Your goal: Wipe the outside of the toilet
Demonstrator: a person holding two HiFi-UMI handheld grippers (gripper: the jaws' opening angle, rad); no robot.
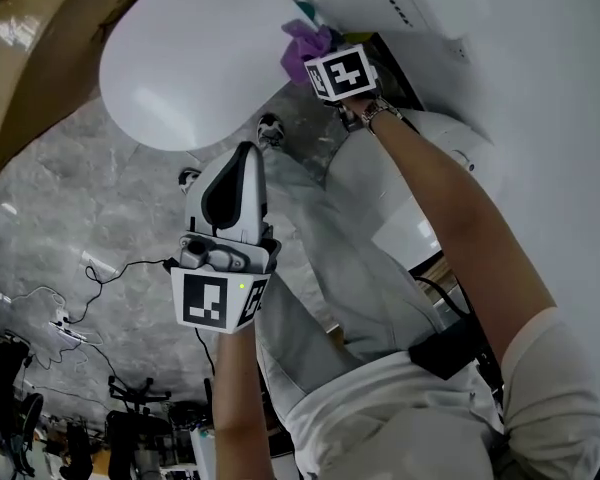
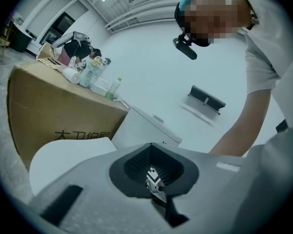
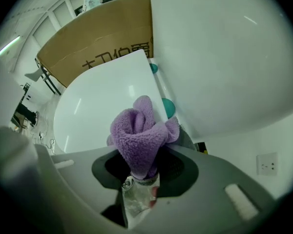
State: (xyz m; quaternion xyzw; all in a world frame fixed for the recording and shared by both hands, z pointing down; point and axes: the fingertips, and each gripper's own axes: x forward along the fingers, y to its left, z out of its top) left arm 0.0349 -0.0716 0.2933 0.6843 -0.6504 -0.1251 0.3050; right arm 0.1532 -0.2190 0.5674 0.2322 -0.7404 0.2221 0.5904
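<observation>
Head view: the left gripper (image 1: 243, 160) is held low, well apart from the toilet (image 1: 185, 63). Its jaws are pressed together with nothing between them. The lid lies ahead of and above the tips, not touched. In the left gripper view, the lid (image 2: 63, 155) is beyond the jaws to their left, with a cardboard box (image 2: 49, 106) behind it.

Right gripper view: the right gripper (image 3: 139, 177) pinches a purple cloth (image 3: 141, 130). The jaws clamp the cloth's lower end, and the rest is bunched and stands out past the tips. Just ahead of the cloth is the gap where the back of the lid (image 3: 100, 111) meets the tank (image 3: 224, 57). The lid is ahead-left of the jaws and the tank ahead-right. In the head view the cloth (image 1: 305, 48) sits at that gap and seems to touch. I cannot confirm contact.

Progress (judgement): wiping is under way at the hinge area. No wet streaks or dirt show, so I cannot tell which surfaces are done. The lid top, the tank front and the bowl sides probably remain. The base is not visible.
</observation>
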